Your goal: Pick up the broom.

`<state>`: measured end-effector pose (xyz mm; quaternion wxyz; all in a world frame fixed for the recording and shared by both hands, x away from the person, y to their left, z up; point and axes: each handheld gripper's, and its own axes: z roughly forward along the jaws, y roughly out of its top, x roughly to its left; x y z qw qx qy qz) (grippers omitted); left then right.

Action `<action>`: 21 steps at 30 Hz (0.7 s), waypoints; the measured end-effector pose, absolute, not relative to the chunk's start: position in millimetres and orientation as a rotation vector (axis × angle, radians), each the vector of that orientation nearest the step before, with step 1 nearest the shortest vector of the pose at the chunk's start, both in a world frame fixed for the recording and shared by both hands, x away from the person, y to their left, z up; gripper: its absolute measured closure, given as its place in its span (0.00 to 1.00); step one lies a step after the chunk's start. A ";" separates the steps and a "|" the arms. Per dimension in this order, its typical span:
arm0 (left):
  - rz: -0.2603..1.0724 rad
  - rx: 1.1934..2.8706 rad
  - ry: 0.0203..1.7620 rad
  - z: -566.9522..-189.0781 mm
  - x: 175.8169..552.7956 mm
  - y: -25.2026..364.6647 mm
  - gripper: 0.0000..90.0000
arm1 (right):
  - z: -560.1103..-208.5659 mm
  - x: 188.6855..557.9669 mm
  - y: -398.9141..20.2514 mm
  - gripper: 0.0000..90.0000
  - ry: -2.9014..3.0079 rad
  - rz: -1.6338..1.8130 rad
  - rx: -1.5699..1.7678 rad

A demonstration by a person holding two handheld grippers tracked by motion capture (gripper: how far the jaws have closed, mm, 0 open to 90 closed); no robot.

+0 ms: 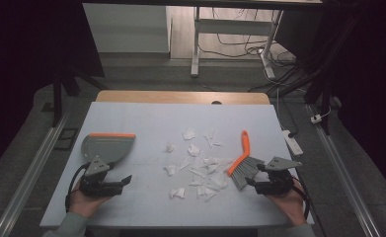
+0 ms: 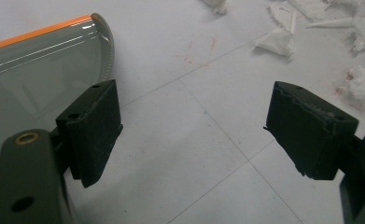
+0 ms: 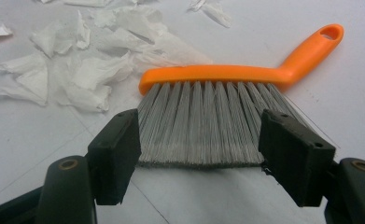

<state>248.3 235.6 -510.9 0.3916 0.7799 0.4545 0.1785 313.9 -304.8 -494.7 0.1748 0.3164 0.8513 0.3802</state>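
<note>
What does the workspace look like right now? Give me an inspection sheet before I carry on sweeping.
Surface: white table top, faint reddish marks near the left tool.
Job's things: orange-handled brush lying flat at right; grey dustpan with an orange edge at left; torn paper scraps scattered between them.
Clutter: nothing seen beyond the scraps.
Grippers: left tool open over bare table beside the dustpan; right tool open, its jaws on either side of the bristle tips, not pressing.
Cables: black cable loops at each tool; a white power strip off the right edge.
Surroundings: dark room, desk frame behind.
</note>
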 end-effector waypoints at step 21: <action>0.460 1.991 1.141 -510.6 247.3 233.4 0.21 | -495.7 314.7 -304.6 0.33 2.417 1.047 0.894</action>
